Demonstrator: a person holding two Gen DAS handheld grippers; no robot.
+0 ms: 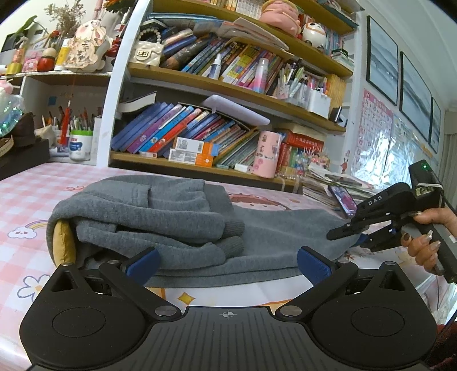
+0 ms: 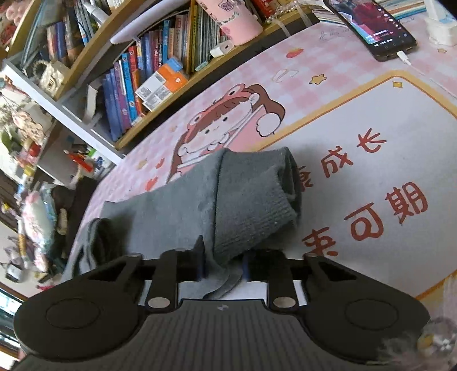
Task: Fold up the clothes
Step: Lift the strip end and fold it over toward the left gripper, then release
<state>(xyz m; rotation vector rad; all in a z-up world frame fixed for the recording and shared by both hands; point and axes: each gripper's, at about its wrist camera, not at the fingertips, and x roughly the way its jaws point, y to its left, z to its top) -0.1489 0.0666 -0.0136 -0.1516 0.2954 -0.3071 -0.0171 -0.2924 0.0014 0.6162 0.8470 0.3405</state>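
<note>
A grey knit sweater [image 1: 171, 225] lies partly folded on the pink cartoon desk mat [image 1: 28, 199], sleeves laid across its body, a yellow lining showing at its left end. My left gripper [image 1: 227, 264] is open at the sweater's near edge, its blue pads on either side of the cloth and not gripping it. My right gripper [image 1: 347, 238] is at the sweater's right edge. In the right wrist view it [image 2: 222, 264] is shut on the ribbed hem of the sweater [image 2: 245, 205], which bunches up between the fingers.
A bookshelf [image 1: 228, 168] full of books stands along the back of the desk. A pink cup [image 1: 267, 154], a stack of papers and a lit phone [image 1: 344, 199] sit at the back right. Pen holders [image 1: 80, 142] stand at the back left. The phone [image 2: 371, 25] has a cable plugged in.
</note>
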